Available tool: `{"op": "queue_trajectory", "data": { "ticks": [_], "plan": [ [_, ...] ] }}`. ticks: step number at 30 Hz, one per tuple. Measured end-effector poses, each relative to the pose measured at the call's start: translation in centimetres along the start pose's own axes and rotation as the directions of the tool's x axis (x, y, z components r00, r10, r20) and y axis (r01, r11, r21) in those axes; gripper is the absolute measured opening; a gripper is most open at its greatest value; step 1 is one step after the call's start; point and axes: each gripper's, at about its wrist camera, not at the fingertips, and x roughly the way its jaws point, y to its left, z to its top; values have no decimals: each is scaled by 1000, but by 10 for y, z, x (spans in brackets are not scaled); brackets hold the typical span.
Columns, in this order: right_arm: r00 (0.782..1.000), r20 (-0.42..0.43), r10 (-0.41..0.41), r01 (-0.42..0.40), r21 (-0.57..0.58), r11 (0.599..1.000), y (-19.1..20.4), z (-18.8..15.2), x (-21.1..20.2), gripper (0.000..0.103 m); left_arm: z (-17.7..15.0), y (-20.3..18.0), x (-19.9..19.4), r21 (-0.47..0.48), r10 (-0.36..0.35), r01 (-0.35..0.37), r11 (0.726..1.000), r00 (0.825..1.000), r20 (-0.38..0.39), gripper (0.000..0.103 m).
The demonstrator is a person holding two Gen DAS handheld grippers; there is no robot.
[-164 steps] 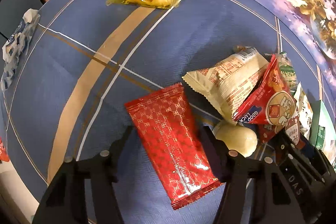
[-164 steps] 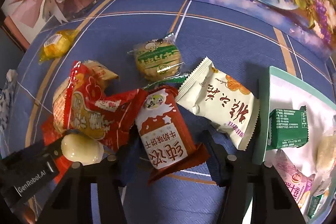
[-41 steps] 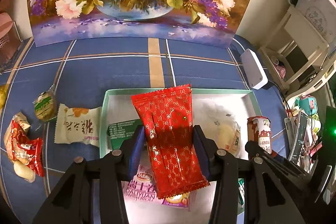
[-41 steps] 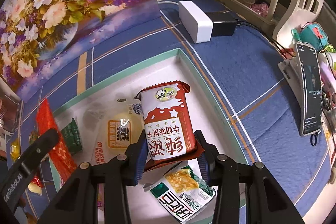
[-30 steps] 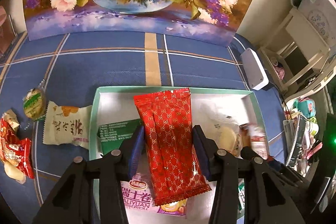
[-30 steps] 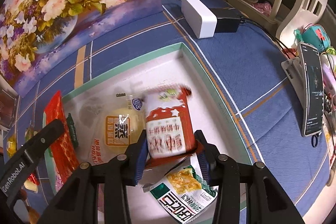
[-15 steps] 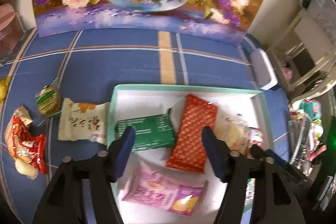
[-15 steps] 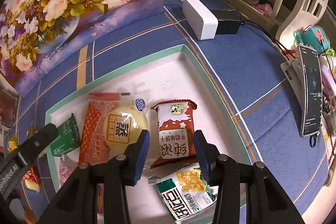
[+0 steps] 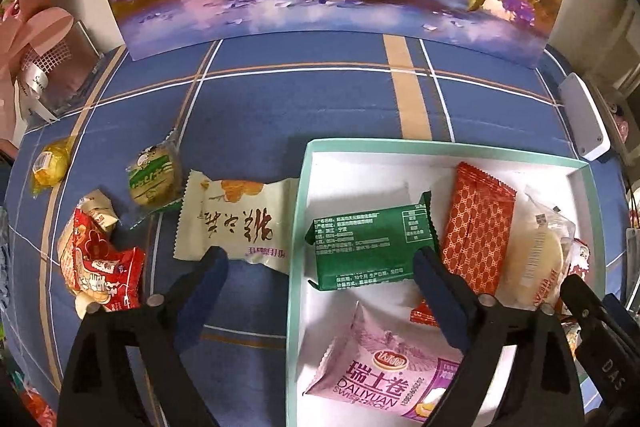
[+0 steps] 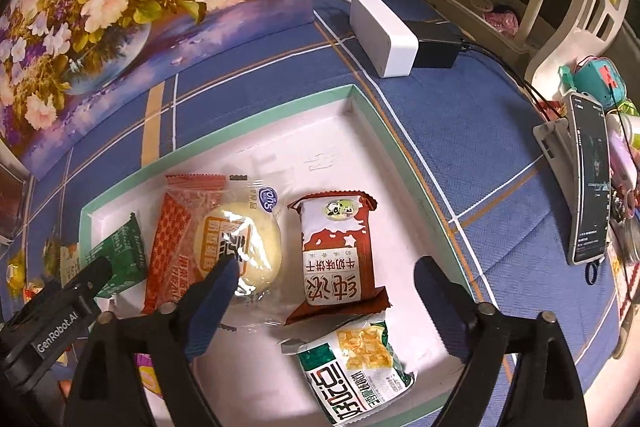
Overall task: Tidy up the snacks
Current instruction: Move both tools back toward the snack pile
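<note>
Both the left claw [image 9: 320,267] and the right claw [image 10: 324,273] hover with jaws spread wide, holding nothing, above the green-rimmed tray [image 9: 440,148]. Only the left view shows the cream packet [image 9: 236,217] and red snack bag [image 9: 100,267] outside the tray on the blue worktop [image 9: 300,99]. Only the right view fully shows the brown-and-white biscuit packet [image 10: 338,255] inside the tray.

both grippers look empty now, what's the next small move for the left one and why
Probably swing the open left gripper leftward over the cream packet, the loose snack nearest the tray. It lies flat on the blue cloth just outside the tray's left wall, while the red patterned packet already rests inside.
</note>
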Motion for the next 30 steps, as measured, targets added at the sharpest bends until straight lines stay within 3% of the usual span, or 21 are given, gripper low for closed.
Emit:
{"op": "queue_trajectory", "data": {
  "ticks": [18, 30],
  "plan": [
    [999, -23, 22, -22, -15, 1000, 13, -6, -4, 103, -1, 16, -7, -38, -1, 1, 999, 1000, -3, 99],
    [997, -10, 74, -74, -55, 996, 51, -14, -35, 103, 4, 66, -37, -99, -24, 26, 995, 999, 26, 99]
  ]
}}
